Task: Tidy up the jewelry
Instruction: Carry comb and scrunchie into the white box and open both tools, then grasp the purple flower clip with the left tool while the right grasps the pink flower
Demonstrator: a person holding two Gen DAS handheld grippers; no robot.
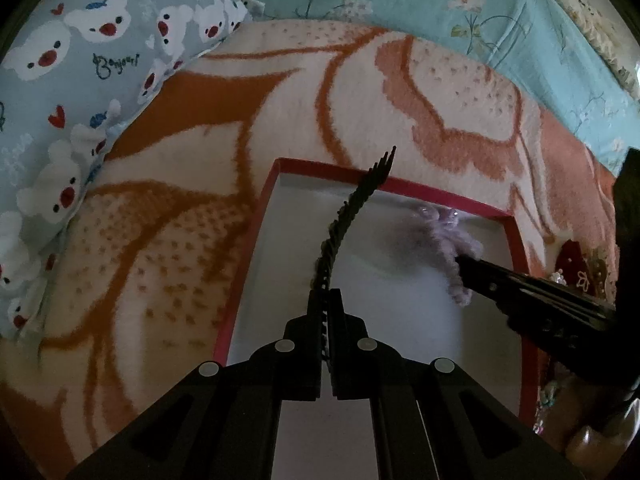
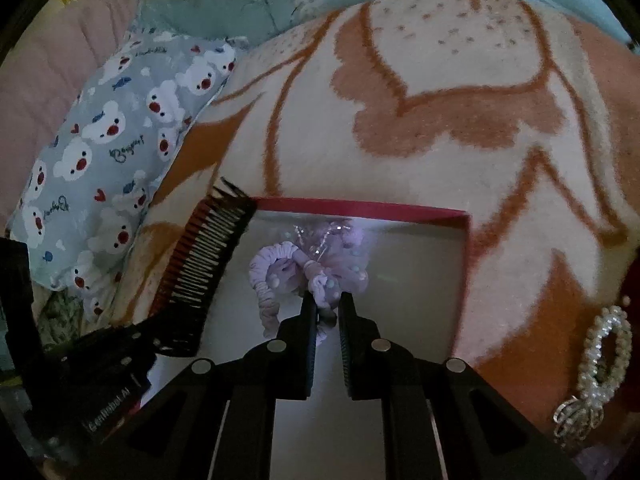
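A red-rimmed box (image 1: 262, 216) with a white inside lies on the blanket; it also shows in the right wrist view (image 2: 360, 205). My left gripper (image 1: 327, 300) is shut on a black hair comb (image 1: 352, 208) and holds it over the box's left part; the comb shows in the right wrist view (image 2: 208, 256). My right gripper (image 2: 327, 300) holds a lilac scrunchie bow (image 2: 288, 268) inside the box, jaws slightly apart with fabric between them. The scrunchie shows in the left wrist view (image 1: 448, 240) at the right gripper's tip (image 1: 466, 264).
A pearl hair clip (image 2: 600, 356) and a silver piece (image 2: 576, 416) lie on the blanket right of the box. A dark red embroidered item (image 1: 576, 268) lies there too. A bear-print pillow (image 1: 72, 92) is to the left, a teal floral quilt (image 1: 440, 4) behind.
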